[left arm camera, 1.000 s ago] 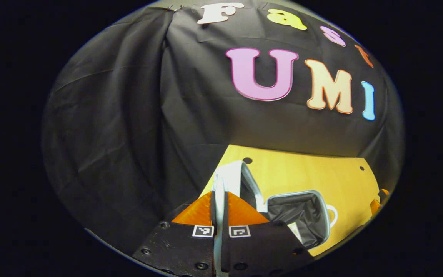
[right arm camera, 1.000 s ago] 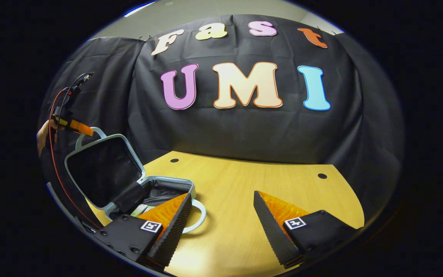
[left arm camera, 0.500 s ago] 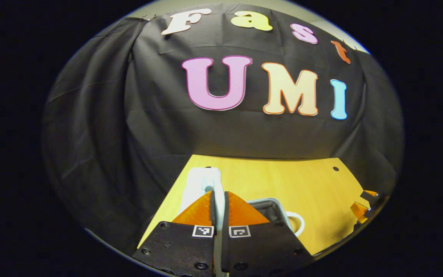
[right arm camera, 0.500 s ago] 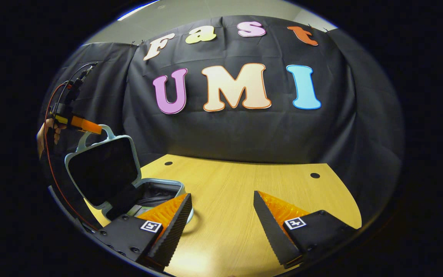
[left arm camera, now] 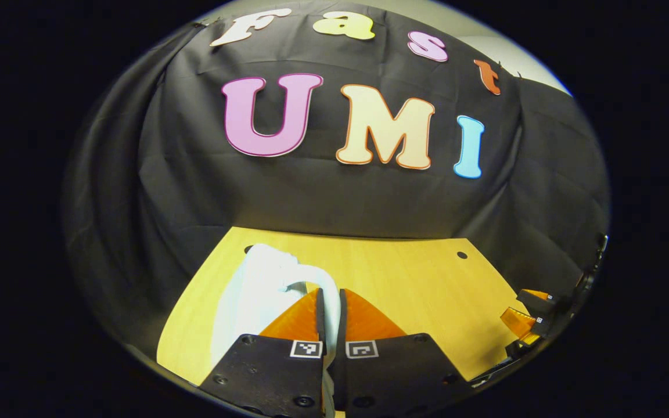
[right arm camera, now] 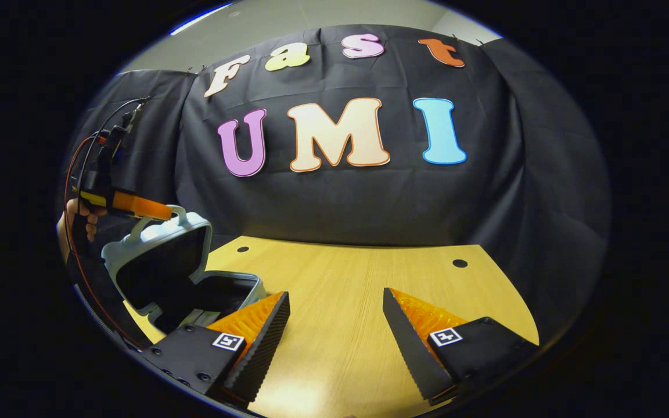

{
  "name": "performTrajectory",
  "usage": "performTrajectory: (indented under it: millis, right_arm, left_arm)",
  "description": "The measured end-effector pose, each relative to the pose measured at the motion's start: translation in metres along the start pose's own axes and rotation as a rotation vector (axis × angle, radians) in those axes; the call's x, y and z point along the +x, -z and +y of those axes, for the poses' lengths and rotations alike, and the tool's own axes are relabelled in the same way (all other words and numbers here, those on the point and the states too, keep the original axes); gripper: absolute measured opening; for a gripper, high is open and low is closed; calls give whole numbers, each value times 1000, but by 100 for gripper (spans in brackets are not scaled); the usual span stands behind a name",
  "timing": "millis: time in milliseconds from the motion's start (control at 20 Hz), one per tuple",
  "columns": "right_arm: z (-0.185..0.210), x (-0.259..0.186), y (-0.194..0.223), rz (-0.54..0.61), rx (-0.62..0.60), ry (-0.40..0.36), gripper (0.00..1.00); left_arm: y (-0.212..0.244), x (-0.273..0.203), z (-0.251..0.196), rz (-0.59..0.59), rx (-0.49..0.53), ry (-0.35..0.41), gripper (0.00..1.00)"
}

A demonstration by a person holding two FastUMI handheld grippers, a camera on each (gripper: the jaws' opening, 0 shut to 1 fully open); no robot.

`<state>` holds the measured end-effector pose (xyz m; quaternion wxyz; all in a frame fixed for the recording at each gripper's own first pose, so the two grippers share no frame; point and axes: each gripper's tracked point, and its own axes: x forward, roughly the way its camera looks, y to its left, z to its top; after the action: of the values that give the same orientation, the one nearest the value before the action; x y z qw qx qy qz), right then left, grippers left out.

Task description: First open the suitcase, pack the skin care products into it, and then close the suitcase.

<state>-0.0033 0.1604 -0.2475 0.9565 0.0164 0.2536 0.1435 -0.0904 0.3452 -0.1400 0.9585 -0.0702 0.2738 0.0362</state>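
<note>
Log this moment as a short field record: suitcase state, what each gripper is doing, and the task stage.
suitcase: on the table, lid partly raised over the open base
left gripper: shut on the lid handle; in the right gripper view it is seen at the lid's top edge, held by a hand
right gripper: open, holding nothing, above bare tabletop beside the suitcase
contents: pale items lie in the base, too small to identify
task stage: closing the suitcase, lid not yet down

One suitcase (right arm camera: 160,255), two grippers, left gripper (left arm camera: 330,299), right gripper (right arm camera: 334,319), one table (right arm camera: 346,290)
</note>
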Motion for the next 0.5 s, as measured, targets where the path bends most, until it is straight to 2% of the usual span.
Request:
performTrajectory:
  millis: [150,500]
  right_arm:
    - [-12,-4,1,1,-2,12,99]
    - [-43,-15,-5,2,6,51,99]
  left_arm:
    - [17,13,-25,36,-30,40,0]
    - [56,35,-61,94,-23,65,0]
